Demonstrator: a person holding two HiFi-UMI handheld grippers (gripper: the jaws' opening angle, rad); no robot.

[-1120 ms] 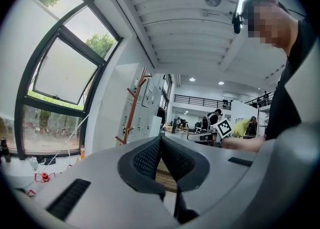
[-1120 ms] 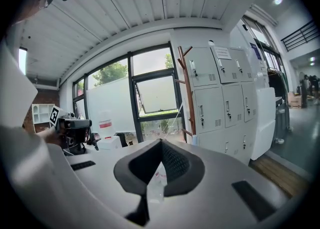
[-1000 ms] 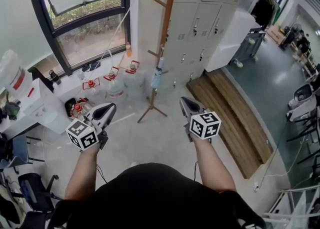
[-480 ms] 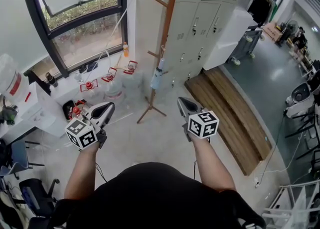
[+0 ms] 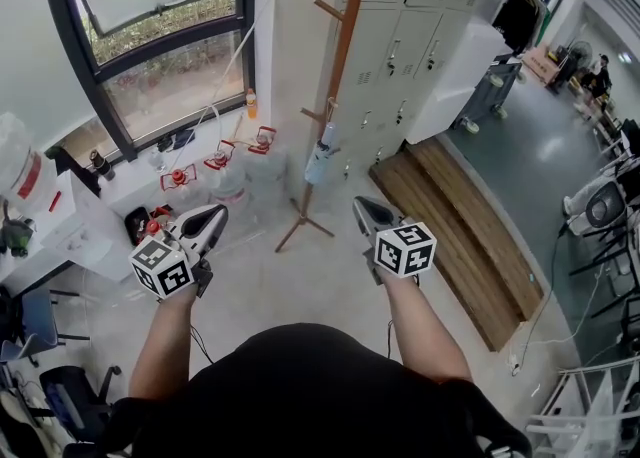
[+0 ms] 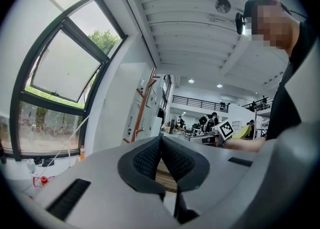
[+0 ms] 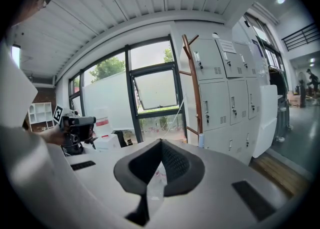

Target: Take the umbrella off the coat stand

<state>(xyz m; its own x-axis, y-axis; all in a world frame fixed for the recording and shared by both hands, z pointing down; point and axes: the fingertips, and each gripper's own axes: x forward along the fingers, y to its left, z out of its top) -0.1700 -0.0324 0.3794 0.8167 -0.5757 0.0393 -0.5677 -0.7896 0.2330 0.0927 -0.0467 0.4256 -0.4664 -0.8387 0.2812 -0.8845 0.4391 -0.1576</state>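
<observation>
Pale-blue folded umbrella (image 5: 322, 154) hangs on a low peg of the wooden coat stand (image 5: 343, 56) beside grey lockers (image 5: 420, 36) | left tongs (image 5: 221, 212) together, empty | right tongs (image 5: 361, 204) together, empty | both well apart from umbrella

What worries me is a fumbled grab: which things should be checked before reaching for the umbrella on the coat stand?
1. The umbrella hangs on the coat stand: ok.
2. Left hand-held gripper empty: ok, jaws together, nothing between them.
3. Right hand-held gripper empty: ok, jaws together, nothing between them.
4. Jaws open for a grasp: not ok, both are shut.
5. The umbrella within reach: not ok, both hand-held grippers are well short of the coat stand.
6. How the umbrella is hooked on: cannot tell, too small to see.
</observation>
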